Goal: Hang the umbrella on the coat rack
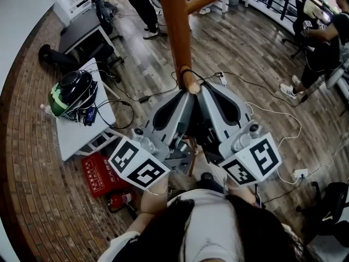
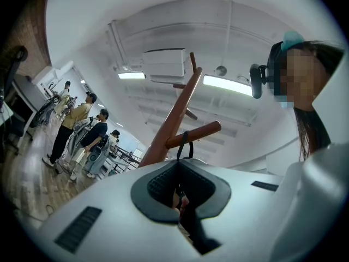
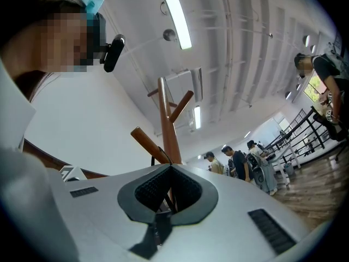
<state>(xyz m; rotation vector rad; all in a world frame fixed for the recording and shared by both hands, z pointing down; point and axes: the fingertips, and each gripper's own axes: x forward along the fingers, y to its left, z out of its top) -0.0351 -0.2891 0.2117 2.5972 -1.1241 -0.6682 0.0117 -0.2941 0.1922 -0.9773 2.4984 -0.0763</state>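
Observation:
The brown coat rack pole (image 1: 175,21) rises in the middle of the head view, and a short peg (image 1: 190,85) juts from it toward me. A black umbrella strap (image 1: 184,71) is looped over that peg. Both grippers point up at the peg tip, the left gripper (image 1: 184,96) beside the right gripper (image 1: 205,93). The dark umbrella (image 1: 203,131) hangs between them, mostly hidden. In the left gripper view the strap (image 2: 185,144) runs from the peg (image 2: 196,134) down into the shut left gripper (image 2: 179,167). The right gripper (image 3: 170,169) is shut on the strap (image 3: 164,198) below its peg (image 3: 148,142).
A white table (image 1: 76,132) with a helmet (image 1: 72,93) stands at left. A red box (image 1: 100,173) and a fire extinguisher (image 1: 121,200) lie below it. Cables and a power strip (image 1: 301,173) cross the wood floor. A seated person (image 1: 322,42) is at right, a black chair (image 1: 334,201) lower right.

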